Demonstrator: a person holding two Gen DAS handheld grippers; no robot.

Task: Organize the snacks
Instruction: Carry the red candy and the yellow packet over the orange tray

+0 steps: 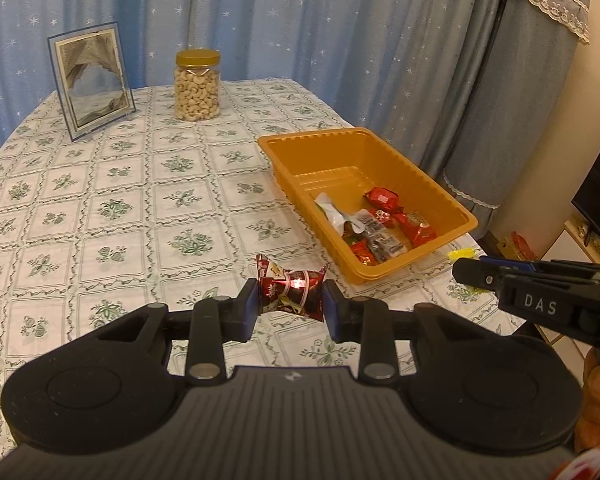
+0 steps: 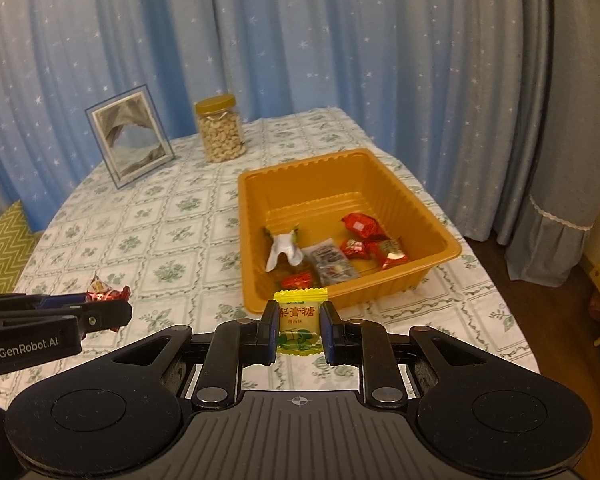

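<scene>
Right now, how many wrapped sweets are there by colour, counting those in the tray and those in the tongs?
Red or dark red: 5, namely 4 in the orange tray and one in the left tongs
Yellow: 1, in the right tongs
White: 1
Clear: 2
Total: 9

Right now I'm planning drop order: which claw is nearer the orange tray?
Right. The right claw, holding the yellow candy, sits at the orange tray's near rim; the left claw, holding the red candy, sits farther out to its left.

Left gripper [image 1: 290, 298] jaws clamping dark red candy [image 1: 291, 290], orange tray [image 1: 452, 210] beyond
</scene>
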